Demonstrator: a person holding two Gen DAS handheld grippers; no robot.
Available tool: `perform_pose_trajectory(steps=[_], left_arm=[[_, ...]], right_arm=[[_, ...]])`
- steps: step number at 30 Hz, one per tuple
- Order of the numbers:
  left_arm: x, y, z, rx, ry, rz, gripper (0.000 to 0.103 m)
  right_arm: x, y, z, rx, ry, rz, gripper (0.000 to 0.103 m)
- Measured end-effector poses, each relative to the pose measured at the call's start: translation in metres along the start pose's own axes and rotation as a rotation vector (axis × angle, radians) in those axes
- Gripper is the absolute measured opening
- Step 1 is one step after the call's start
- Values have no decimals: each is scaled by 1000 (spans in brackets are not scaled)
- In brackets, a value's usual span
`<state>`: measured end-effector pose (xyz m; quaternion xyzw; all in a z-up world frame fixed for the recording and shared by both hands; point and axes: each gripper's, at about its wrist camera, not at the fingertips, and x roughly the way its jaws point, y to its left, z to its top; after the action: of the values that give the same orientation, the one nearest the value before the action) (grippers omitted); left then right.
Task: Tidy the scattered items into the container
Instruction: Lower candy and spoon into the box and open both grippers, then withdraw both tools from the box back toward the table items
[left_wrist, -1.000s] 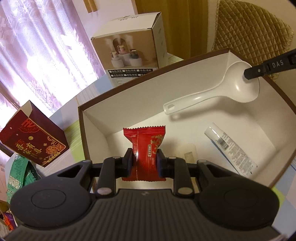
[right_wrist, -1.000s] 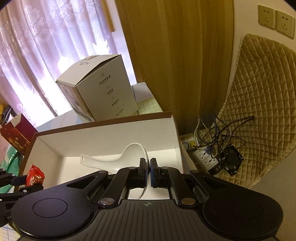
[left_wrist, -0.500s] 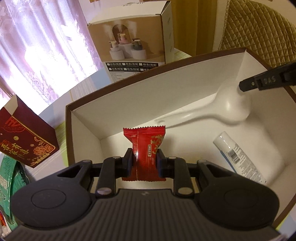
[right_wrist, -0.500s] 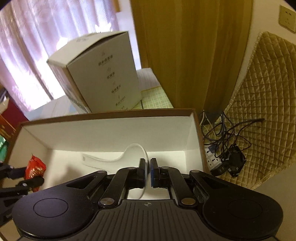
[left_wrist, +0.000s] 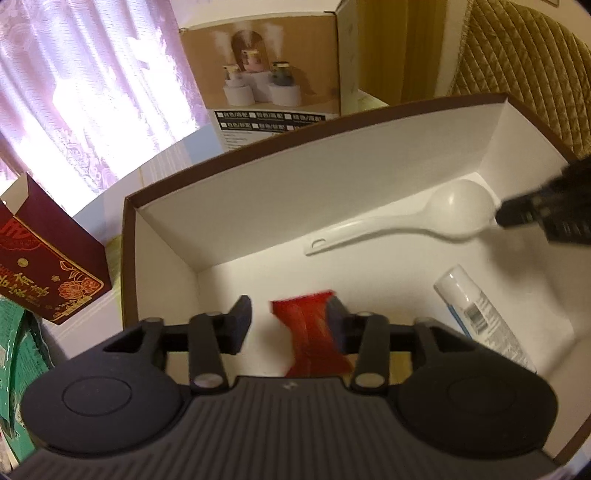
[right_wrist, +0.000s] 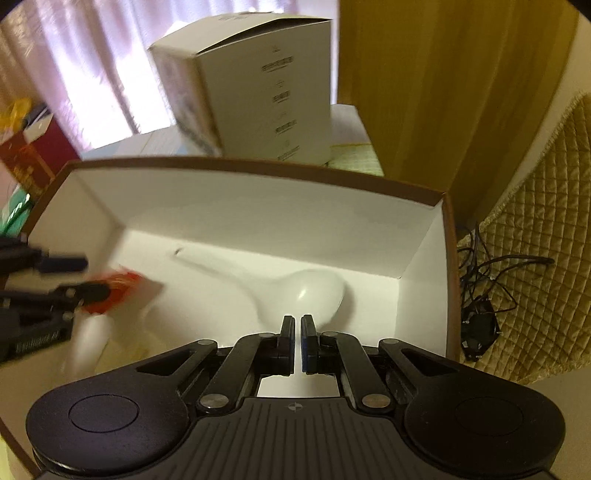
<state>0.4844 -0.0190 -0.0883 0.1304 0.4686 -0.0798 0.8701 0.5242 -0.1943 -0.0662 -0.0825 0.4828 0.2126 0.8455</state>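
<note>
The left gripper (left_wrist: 288, 321) has its jaws spread wide over the near end of the open white-lined box (left_wrist: 258, 192); the red snack packet (left_wrist: 314, 339) sits blurred between them, lying against the right finger and clear of the left one, so nothing clamps it. Just to the right, on the box floor, lies a white tube (left_wrist: 480, 317) with a barcode label. Farther in, the white plastic spoon (left_wrist: 406, 221) stretches across the box, handle toward the left wall, bowl toward the right. In the right wrist view, the right gripper (right_wrist: 297, 341) has its jaws drawn nearly together with a thin slit between them, and the bowl of the spoon (right_wrist: 306, 295) lies just beyond the tips; whether they still pinch its rim cannot be told. Outside the box, a dark red carton (left_wrist: 44, 266) with gold print stands to the left, and a humidifier box (left_wrist: 273, 74) stands behind the far wall, before pink curtains (left_wrist: 92, 92).
</note>
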Motion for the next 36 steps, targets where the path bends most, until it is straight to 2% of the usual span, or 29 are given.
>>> perform_pose_trajectory(steps=[1, 2, 3, 7, 14, 21, 22, 23, 28, 30, 36], left_arm=[[0, 0, 1, -2, 1, 0, 45], [-2, 1, 1, -4, 0, -3, 46], [-3, 1, 1, -3, -1, -6, 49], [-11, 3, 0, 3, -2, -18, 53], [-23, 2, -8, 5, 8, -32, 63], [-32, -7, -21, 3, 59, -41, 83], [-35, -8, -22, -1, 65, -37, 86], [-39, -9, -23, -6, 68, -35, 87], [-57, -12, -26, -31, 62, -20, 95], [-66, -15, -26, -32, 57, -7, 95], [-90, -21, -31, -51, 46, 0, 95]], right_arm=[[0, 1, -2, -6, 5, 5, 36], [-2, 2, -4, -14, -1, 31, 70], [-5, 4, -7, -26, -17, 70, 86], [-15, 26, -16, -130, -35, 40, 87], [-25, 36, -23, -177, -6, 53, 87], [-39, 40, -32, -189, 8, 66, 88], [-41, 41, -34, -188, 9, 67, 90], [-44, 41, -36, -189, 6, 66, 103], [-62, 43, -46, -183, -32, 75, 103], [-68, 45, -49, -173, -34, 59, 103], [-86, 55, -59, -227, -80, -59, 103]])
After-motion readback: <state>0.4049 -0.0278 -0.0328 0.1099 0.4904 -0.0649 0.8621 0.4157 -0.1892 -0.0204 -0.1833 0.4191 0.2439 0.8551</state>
